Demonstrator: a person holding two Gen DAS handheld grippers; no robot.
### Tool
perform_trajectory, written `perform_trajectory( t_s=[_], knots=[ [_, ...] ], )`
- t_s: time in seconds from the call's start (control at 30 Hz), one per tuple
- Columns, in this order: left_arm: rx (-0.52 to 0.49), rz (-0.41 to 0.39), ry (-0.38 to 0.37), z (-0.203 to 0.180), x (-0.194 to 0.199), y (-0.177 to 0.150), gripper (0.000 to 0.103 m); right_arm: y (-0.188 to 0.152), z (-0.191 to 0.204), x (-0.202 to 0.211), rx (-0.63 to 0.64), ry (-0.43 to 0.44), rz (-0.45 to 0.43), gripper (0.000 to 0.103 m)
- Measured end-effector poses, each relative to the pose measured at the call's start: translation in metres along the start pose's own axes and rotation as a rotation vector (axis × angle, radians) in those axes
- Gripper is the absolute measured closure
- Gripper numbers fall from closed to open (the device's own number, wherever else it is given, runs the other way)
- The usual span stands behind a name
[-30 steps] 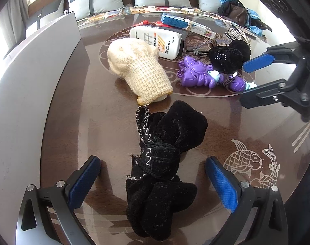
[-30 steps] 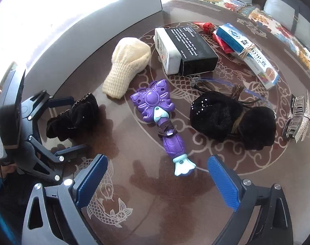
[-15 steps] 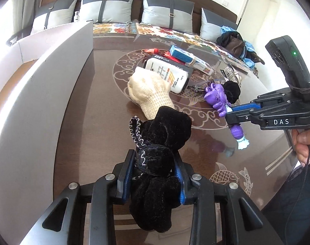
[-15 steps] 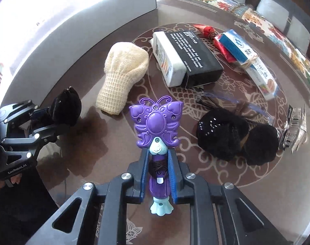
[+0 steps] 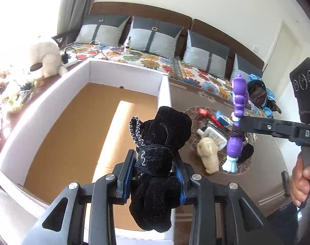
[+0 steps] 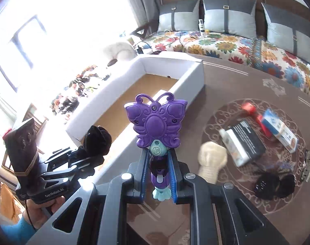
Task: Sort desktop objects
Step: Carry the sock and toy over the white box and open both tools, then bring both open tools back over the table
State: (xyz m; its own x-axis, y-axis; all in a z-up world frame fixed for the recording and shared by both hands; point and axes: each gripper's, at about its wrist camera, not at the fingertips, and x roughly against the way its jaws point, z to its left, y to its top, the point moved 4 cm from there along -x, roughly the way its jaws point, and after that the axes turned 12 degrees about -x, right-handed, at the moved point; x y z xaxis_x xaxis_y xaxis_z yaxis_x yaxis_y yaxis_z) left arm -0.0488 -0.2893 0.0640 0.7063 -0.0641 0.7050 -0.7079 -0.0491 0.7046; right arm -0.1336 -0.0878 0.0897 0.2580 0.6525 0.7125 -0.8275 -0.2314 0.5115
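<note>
A: Since 1 second back both claws closed and rose: left claw (image 5: 154, 176) clamped on the black fabric bundle (image 5: 158, 161), right claw (image 6: 158, 176) on the purple butterfly toy (image 6: 156, 123).

B: Both hung near the white box (image 5: 42, 110); best release low, well inside its walls.

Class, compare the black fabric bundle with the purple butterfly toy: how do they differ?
The black fabric bundle is soft, dark and shapeless; the purple butterfly toy is rigid, glossy plastic with moulded wings. The bundle bulges around its pads; the toy stands upright by its slim handle. Both are clamped in a hand-held gripper above the table.
</note>
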Motion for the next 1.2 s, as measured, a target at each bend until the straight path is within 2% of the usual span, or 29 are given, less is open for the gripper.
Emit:
perform_trajectory(
  t_s=[0.07,0.13,0.23,0.33,0.37,0.4,0.43,0.47,0.5,0.53,0.57,0.67,0.8,0.9,0.97,1.0,1.1,1.2],
  knots=[
    [0.027,0.049,0.052,0.034,-0.009,-0.003,0.069,0.001,0.040,-0.026,0.007,0.070,0.041,0.084],
    [0.039,0.113,0.092,0.060,-0.024,-0.008,0.069,-0.004,0.070,-0.056,0.026,0.091,0.091,0.084],
    [0.033,0.206,0.123,0.081,-0.050,-0.019,0.069,-0.016,0.089,-0.108,0.027,0.055,0.179,0.084],
    [0.017,0.270,0.146,0.091,-0.064,-0.028,0.065,-0.026,0.088,-0.153,0.033,-0.029,0.227,0.084],
    [0.013,0.293,0.155,0.094,-0.068,-0.031,0.062,-0.029,0.087,-0.164,0.032,-0.051,0.238,0.084],
    [0.009,0.312,0.170,0.096,-0.070,-0.033,0.047,-0.030,0.082,-0.169,0.022,-0.058,0.243,0.083],
    [0.004,0.320,0.194,0.097,-0.072,-0.034,0.025,-0.030,0.080,-0.174,0.013,-0.063,0.232,0.082],
    [0.000,0.314,0.225,0.097,-0.071,-0.034,0.020,-0.029,0.077,-0.175,0.002,-0.067,0.215,0.074],
    [0.000,0.291,0.246,0.099,-0.066,-0.033,0.020,-0.027,0.073,-0.171,-0.015,-0.063,0.195,0.061],
    [0.003,0.271,0.262,0.099,-0.062,-0.031,0.020,-0.023,0.071,-0.166,-0.033,-0.053,0.167,0.054],
    [0.012,0.252,0.271,0.099,-0.057,-0.030,0.020,-0.020,0.068,-0.157,-0.046,-0.042,0.128,0.043],
    [0.038,0.192,0.265,0.091,-0.041,-0.026,0.020,-0.009,0.060,-0.115,-0.026,-0.054,-0.009,0.024],
    [-0.008,0.102,0.202,0.041,-0.020,-0.015,0.020,-0.030,0.018,-0.054,0.038,-0.187,-0.198,0.006],
    [-0.065,0.042,0.086,-0.020,-0.009,-0.010,0.019,-0.069,-0.045,-0.018,0.048,-0.349,-0.267,0.004],
    [-0.098,0.017,-0.021,-0.067,-0.007,-0.013,0.009,-0.100,-0.095,-0.001,0.019,-0.456,-0.269,0.004],
    [-0.113,0.015,-0.071,-0.090,-0.010,-0.017,0.000,-0.116,-0.119,0.006,-0.003,-0.507,-0.260,0.004],
    [-0.161,0.069,-0.181,-0.154,-0.036,-0.037,0.000,-0.158,-0.185,0.029,-0.094,-0.612,-0.213,0.004],
    [-0.233,0.170,-0.174,-0.201,-0.081,-0.069,0.000,-0.181,-0.226,0.052,-0.175,-0.649,-0.211,0.004]
  ],
)
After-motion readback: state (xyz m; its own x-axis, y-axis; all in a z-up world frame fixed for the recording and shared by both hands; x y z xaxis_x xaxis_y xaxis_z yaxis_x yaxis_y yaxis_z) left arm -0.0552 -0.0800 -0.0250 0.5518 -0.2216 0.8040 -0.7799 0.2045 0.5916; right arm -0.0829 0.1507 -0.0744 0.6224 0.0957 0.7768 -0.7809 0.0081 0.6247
